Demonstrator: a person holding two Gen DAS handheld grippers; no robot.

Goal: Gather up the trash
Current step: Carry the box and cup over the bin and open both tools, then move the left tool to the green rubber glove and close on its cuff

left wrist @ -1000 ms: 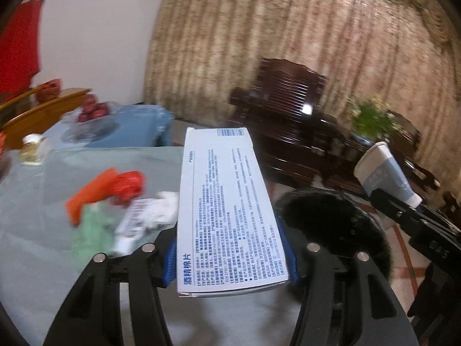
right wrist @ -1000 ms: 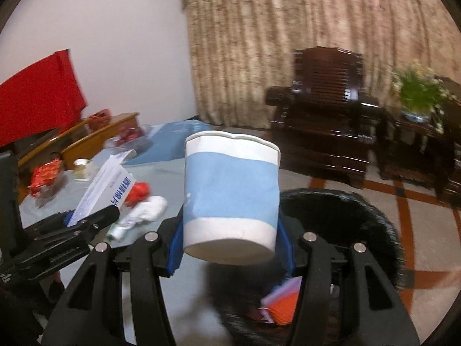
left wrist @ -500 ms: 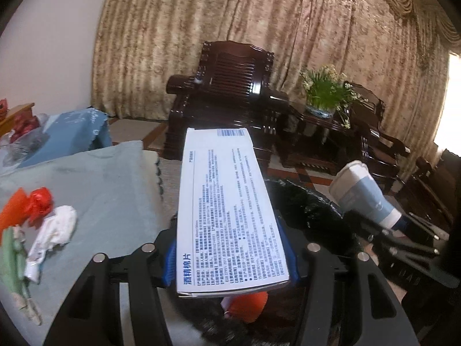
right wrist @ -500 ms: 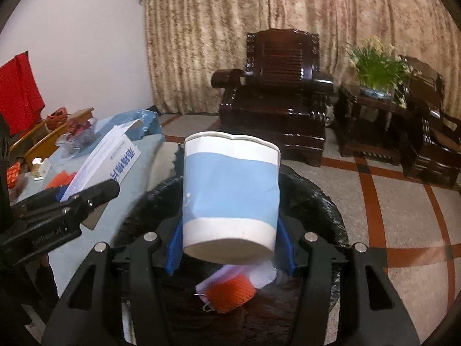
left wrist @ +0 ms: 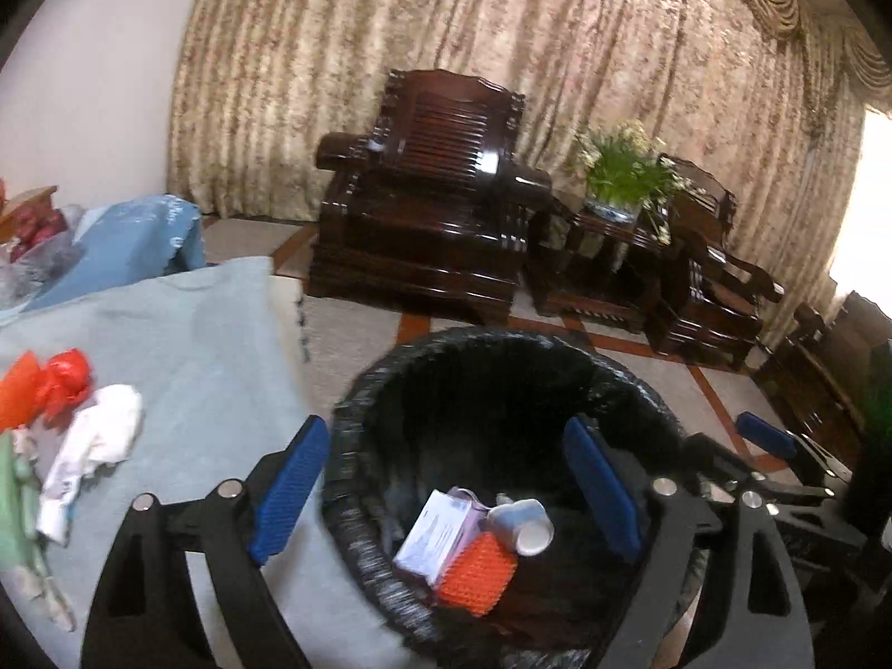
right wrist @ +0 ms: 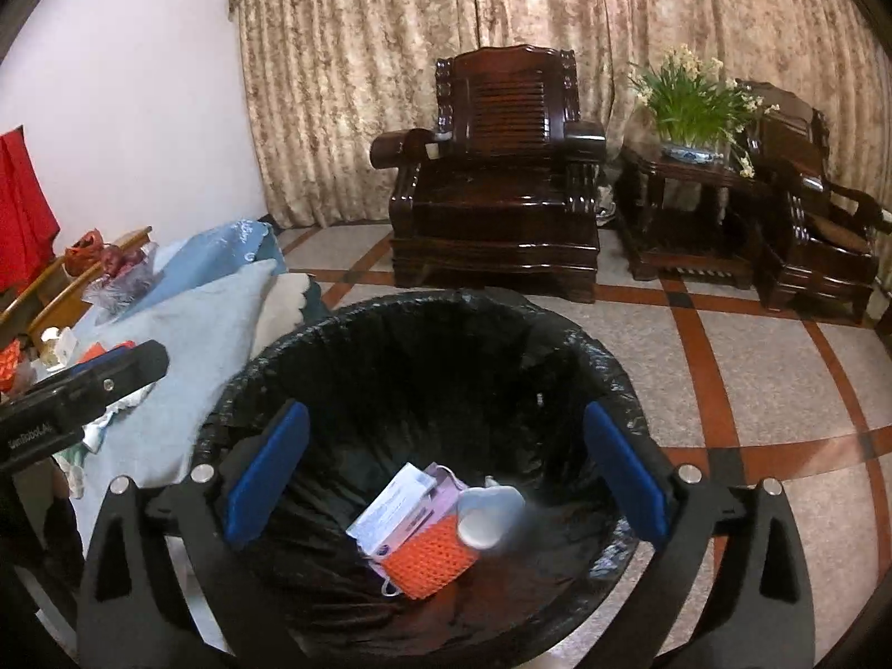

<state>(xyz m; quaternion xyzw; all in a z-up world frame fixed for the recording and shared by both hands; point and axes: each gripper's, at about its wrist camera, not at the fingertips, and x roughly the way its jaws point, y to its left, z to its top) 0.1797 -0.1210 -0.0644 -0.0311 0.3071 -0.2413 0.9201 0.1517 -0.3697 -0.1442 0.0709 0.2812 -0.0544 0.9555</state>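
A bin lined with a black bag (left wrist: 502,337) (right wrist: 446,298) stands beside the table, right under both grippers. In its bottom lie a white printed box (left wrist: 432,535) (right wrist: 393,507), a blue-and-white paper cup (left wrist: 527,527) (right wrist: 490,521) and an orange mesh piece (left wrist: 474,577) (right wrist: 429,557). My left gripper (left wrist: 446,446) hangs over the bin's left side, jaws opening, nothing between them. My right gripper (right wrist: 446,446) is above the bin's middle, jaws also opening and empty. On the table's grey cloth (left wrist: 195,345) remain a red-orange wrapper (left wrist: 56,384), a crumpled white tissue (left wrist: 95,446) and something green (left wrist: 14,502).
A dark wooden armchair (left wrist: 429,212) faces the bin from the curtain side. Right of it stand a side table with a potted plant (left wrist: 624,178) and a second armchair (right wrist: 808,234). Tiled floor (right wrist: 752,362) lies to the bin's right. A blue cloth bundle (left wrist: 128,245) sits past the table.
Both grippers swung from the table to above the bin and opened. The white box left the left gripper and the paper cup left the right; both now lie in the bin.
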